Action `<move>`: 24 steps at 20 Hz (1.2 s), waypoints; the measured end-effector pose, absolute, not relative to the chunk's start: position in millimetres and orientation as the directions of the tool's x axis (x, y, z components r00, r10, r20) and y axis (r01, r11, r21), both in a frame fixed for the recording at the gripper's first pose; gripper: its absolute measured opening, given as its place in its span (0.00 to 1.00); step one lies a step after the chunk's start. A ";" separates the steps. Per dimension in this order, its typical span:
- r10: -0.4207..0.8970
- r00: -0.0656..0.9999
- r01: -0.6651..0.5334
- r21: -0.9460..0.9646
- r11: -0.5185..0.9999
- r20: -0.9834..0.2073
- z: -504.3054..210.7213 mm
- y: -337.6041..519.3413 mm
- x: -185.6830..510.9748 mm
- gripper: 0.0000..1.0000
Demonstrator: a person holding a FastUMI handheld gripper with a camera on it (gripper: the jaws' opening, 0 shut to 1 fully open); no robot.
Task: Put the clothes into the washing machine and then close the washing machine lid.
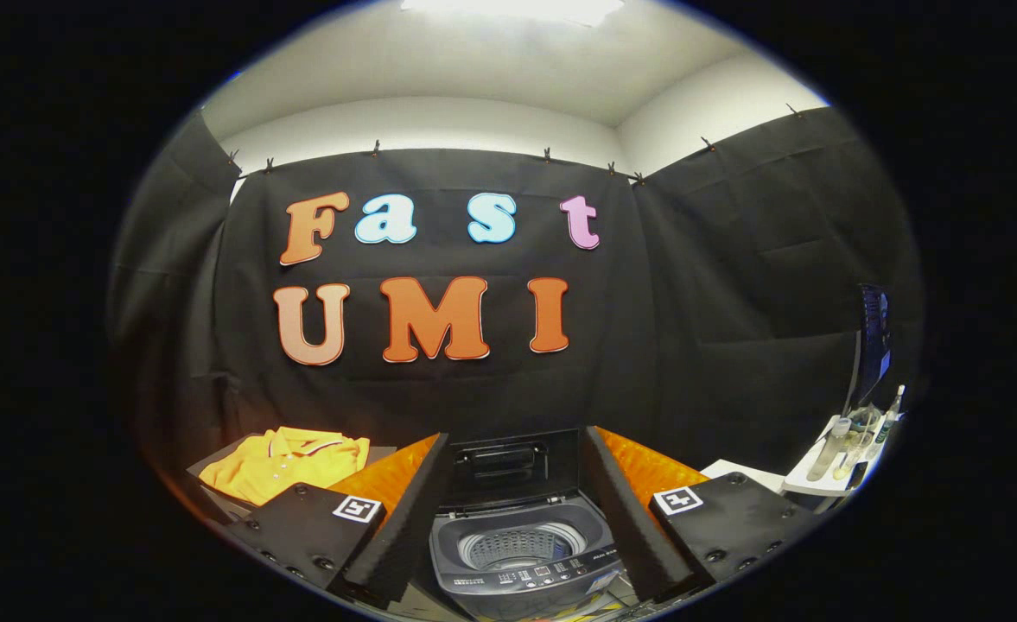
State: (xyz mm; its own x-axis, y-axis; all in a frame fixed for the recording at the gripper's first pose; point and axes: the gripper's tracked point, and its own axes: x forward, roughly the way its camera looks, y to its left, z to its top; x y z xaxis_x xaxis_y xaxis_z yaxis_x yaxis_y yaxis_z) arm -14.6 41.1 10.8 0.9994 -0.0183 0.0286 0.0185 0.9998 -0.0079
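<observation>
A small grey top-loading washing machine [521, 557] stands just ahead of my gripper [512, 501], framed between the two fingers. Its lid [508, 466] is raised upright at the back, and the drum [521, 546] looks bare inside. A folded yellow polo shirt [288, 462] lies on a dark surface to the left of the machine, beyond the left finger. The gripper is open, its fingers wide apart with nothing held between them.
A white shelf [828, 479] at the right carries bottles and small tubes, with a dark screen [873, 345] upright above it. A white surface [746, 473] sits beyond the right finger. Black cloth walls close in the back and sides.
</observation>
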 end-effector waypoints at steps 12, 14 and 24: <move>-0.043 0.998 0.044 -0.032 0.998 0.049 23.4 43.0 -20.7 0.98; -0.043 0.997 0.044 -0.008 0.999 0.057 25.7 45.2 -20.7 0.98; 0.080 0.993 -0.088 0.085 0.993 0.087 39.0 118.3 -8.0 0.98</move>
State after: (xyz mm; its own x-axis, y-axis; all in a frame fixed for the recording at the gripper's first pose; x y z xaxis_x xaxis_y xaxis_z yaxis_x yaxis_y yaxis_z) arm -8.0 118.3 39.0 0.9930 0.0803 0.0870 -0.0876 0.9926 0.0845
